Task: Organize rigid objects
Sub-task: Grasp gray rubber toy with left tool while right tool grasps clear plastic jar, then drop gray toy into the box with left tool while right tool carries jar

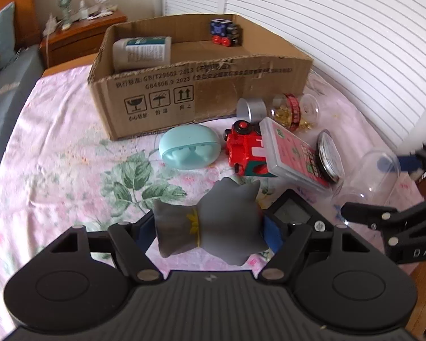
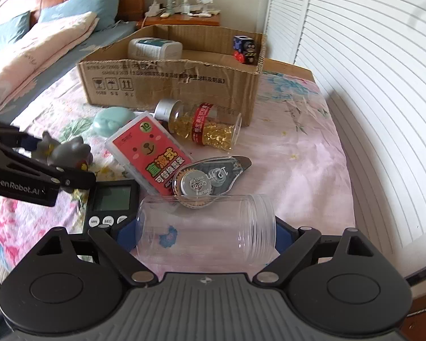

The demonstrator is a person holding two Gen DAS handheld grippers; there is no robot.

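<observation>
Now: left gripper (image 1: 210,228) clamps grey figurine (image 1: 210,221); right gripper (image 2: 206,234) clamps clear jar (image 2: 207,227)

Light: soft, even daylight, bright on the white louvred doors (image 2: 369,91), which nearly wash out.
Shadows: faint, short ones under the brown cardboard box (image 1: 201,85) on the floral pink bedsheet (image 1: 71,156).
Glare: pale sheen on the clear plastic jar (image 2: 207,227).
Blur: slight softness throughout; the wooden nightstand (image 1: 82,37) is hazy.
Distortion: strong fisheye bending, dark corners.
</observation>
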